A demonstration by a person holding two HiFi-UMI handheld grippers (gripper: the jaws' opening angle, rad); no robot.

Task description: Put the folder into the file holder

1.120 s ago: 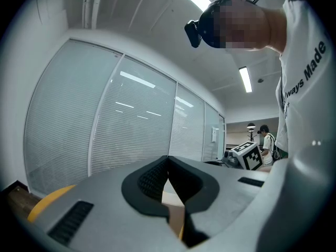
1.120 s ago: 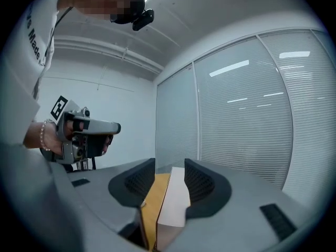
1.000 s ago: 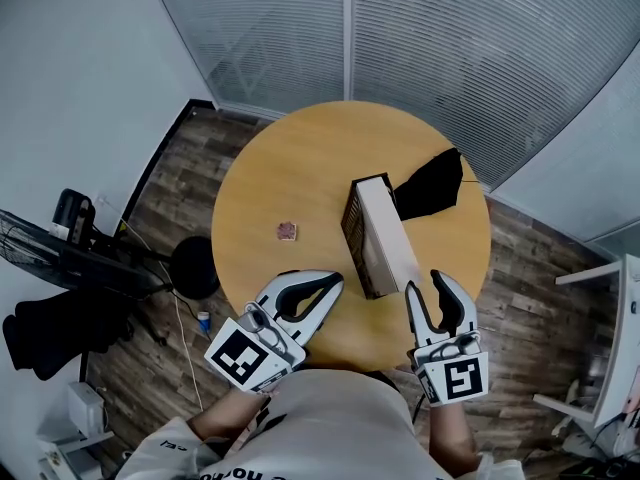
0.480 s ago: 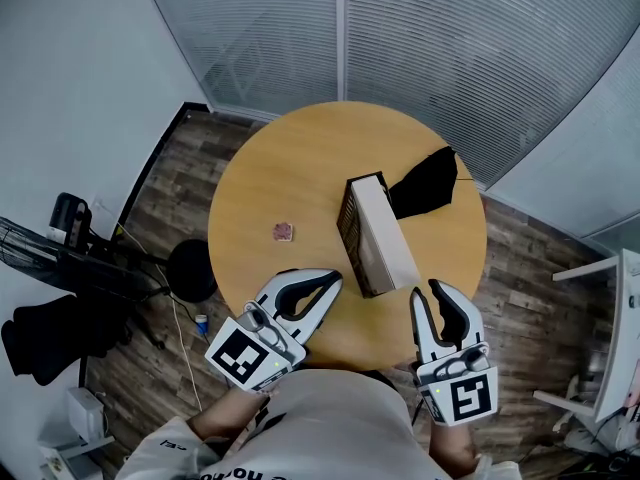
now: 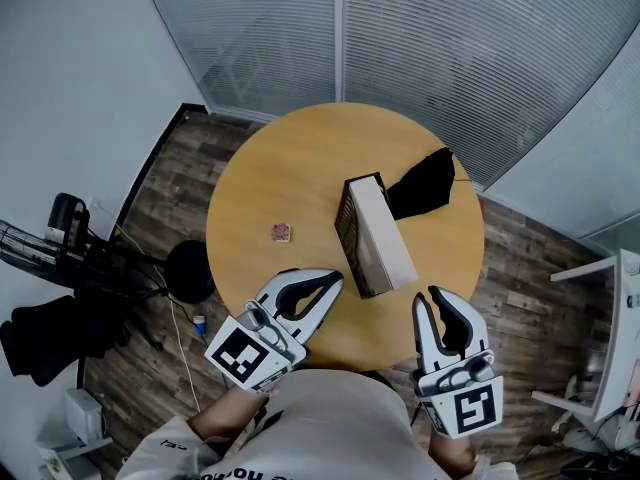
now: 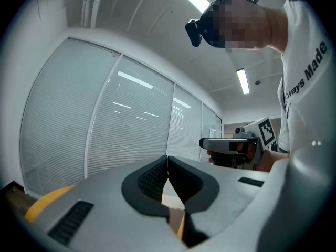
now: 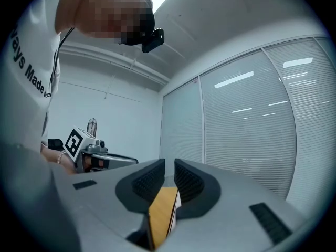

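Observation:
The file holder (image 5: 375, 243) stands in the middle of the round wooden table (image 5: 270, 178), a long box with a dark slotted side and a white slab along its top. I cannot tell folder from holder there. My right gripper (image 5: 428, 296) (image 7: 169, 164) hovers off the holder's near end, apart from it. Its jaws have just been closing and are shut with nothing between them. My left gripper (image 5: 337, 281) (image 6: 168, 159) sits over the table's near edge, left of the holder, shut and empty.
A black floppy thing (image 5: 425, 186) lies beyond the holder at the table's far right. A small pink object (image 5: 281, 232) rests left of the holder. Black equipment (image 5: 60, 268) crowds the floor at left, white furniture (image 5: 610, 348) at right. Glass walls with blinds stand behind.
The right gripper has drawn back from the holder's near end toward me and risen, and its jaws have come together. The left gripper and the holder have stayed put.

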